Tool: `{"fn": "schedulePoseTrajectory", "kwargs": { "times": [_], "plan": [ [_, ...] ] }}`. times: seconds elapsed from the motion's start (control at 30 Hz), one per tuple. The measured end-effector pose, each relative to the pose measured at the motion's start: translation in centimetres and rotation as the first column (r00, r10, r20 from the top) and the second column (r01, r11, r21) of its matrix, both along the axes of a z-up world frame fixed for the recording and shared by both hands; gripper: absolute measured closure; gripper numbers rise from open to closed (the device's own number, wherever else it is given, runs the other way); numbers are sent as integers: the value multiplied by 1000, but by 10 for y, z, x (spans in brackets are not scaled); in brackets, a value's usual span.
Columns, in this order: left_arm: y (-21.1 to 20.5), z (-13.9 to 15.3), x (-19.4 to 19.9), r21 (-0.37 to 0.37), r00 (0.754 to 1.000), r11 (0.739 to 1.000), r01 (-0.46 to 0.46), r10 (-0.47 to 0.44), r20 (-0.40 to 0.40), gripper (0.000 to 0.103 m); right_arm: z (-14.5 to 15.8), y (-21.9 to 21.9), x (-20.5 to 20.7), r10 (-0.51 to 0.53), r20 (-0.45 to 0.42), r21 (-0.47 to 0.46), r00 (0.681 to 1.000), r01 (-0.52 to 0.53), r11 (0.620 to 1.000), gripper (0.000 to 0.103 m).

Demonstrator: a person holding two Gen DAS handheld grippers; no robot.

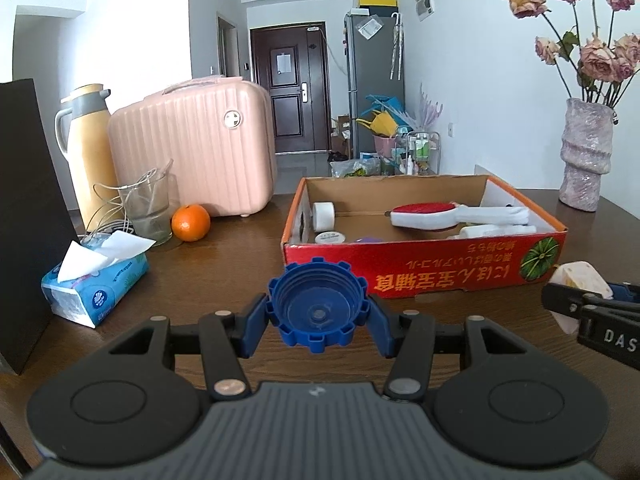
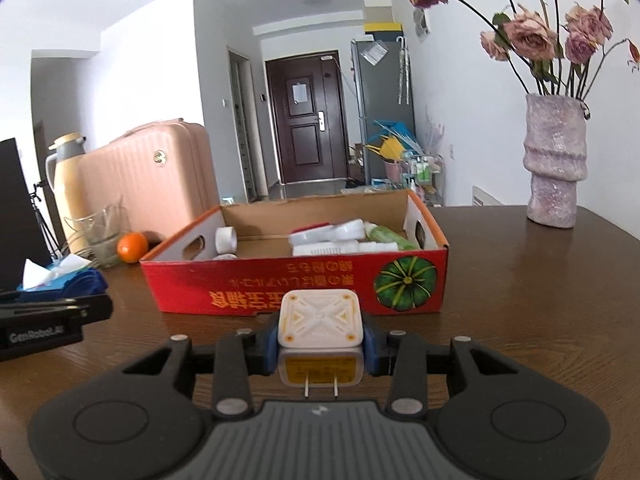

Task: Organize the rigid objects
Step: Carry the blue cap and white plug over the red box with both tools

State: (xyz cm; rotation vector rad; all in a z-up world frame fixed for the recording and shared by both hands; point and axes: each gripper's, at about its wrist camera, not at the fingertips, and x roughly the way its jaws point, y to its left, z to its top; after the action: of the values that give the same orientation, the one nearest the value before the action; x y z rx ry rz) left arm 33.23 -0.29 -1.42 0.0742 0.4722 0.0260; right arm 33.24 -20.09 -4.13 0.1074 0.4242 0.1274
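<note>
Both of your claws are loaded, and for each the red cardboard box (image 2: 296, 280) lies straight ahead and beyond the fingertips, its near wall standing between what you carry and the open inside. Your right claw (image 2: 322, 342) is narrowed onto a white plug adapter (image 2: 320, 320), pads pressing its two sides, the metal prongs pointing back toward your hand and the patterned face toward the box. Your left claw (image 1: 318, 314) is clamped on a blue screw cap (image 1: 318, 308), hollow side facing back at you, with the same box ahead and slightly to its right. The box's long axis runs crosswise to both claws, so you meet its long printed wall, not an end. Inside, a white roll (image 1: 323, 216) sits at the left end and a red and white brush (image 1: 424, 216) with other white pieces crowds the right half; the middle floor looks barest. Neither claw is plainly nearer the box. Either way the item has to clear the wall's top edge before it goes down onto the bare middle.
</note>
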Motion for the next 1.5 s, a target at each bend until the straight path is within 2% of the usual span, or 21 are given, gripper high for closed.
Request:
{"fn": "schedulePoseTrajectory", "kwargs": {
  "times": [0.33, 0.77, 1.03, 1.5],
  "plan": [
    [-23, 18, 10, 9, 1000, 1000, 12, -13, 29, 49, 24, -4, 5, 6, 66, 8, 998, -6, 1000, 65],
    [-41, 33, 45, -54, 997, 999, 1, 3, 75, 49, 43, -14, 41, -23, 137, 21, 990, 21, 1000, 65],
    [-45, 34, 77, -94, 997, 995, -17, 24, 75, 49, 41, -20, 73, -41, 129, 36, 991, 36, 999, 65],
    [-45, 20, 150, -84, 998, 995, -58, 60, 22, 49, 33, -29, 144, -60, 96, 54, 994, 55, 997, 65]
  ]
}}
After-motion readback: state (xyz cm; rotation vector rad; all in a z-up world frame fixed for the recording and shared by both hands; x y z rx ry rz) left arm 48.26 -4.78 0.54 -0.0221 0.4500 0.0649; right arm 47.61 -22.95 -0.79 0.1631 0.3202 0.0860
